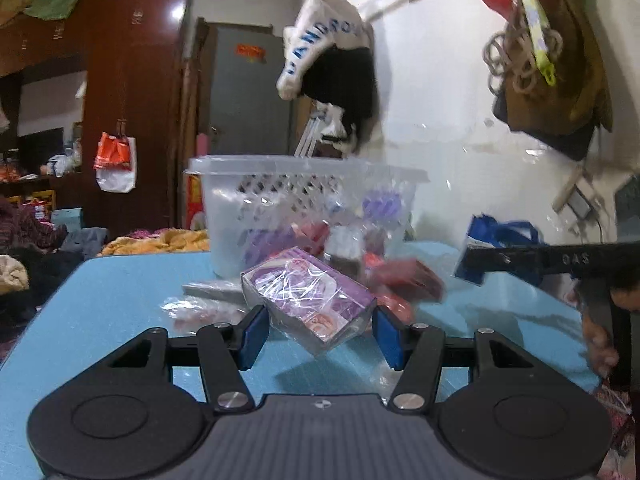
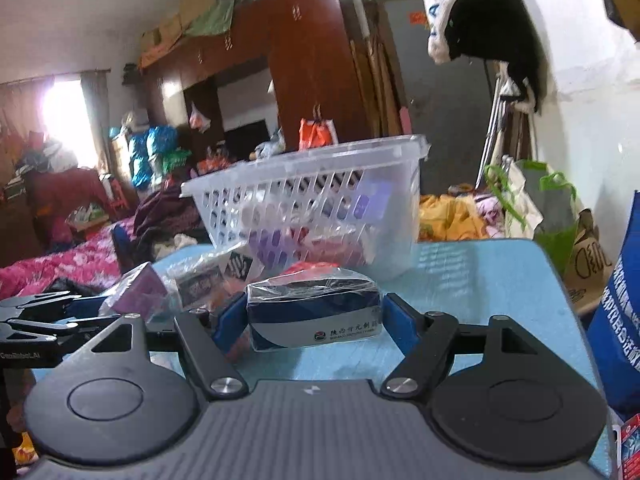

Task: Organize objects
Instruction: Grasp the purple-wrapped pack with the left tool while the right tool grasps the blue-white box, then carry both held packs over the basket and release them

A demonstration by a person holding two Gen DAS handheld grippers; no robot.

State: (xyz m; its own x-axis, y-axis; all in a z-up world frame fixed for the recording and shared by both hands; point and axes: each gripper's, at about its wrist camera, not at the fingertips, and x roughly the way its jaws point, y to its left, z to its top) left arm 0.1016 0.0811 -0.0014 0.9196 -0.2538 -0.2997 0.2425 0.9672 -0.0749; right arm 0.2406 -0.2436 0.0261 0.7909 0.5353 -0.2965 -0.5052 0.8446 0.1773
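My left gripper (image 1: 318,330) is shut on a purple box wrapped in clear plastic (image 1: 308,300) and holds it tilted above the blue table (image 1: 120,300). My right gripper (image 2: 314,320) is shut on a navy and white box in clear plastic (image 2: 314,316), just above the table (image 2: 480,280). A clear slotted plastic basket (image 1: 304,188) stands behind, holding several purple and red packs; it also shows in the right wrist view (image 2: 312,196). Loose wrapped packs (image 1: 404,280) lie in front of it. The left gripper with its purple box (image 2: 136,292) shows at the left of the right wrist view.
A blue bag (image 2: 616,320) stands at the table's right edge. Green bags (image 2: 552,208) sit past the far right corner. A bed with clothes (image 2: 60,256) lies to the left. Bags hang on the wall (image 1: 552,60). A wooden wardrobe (image 1: 128,100) stands behind.
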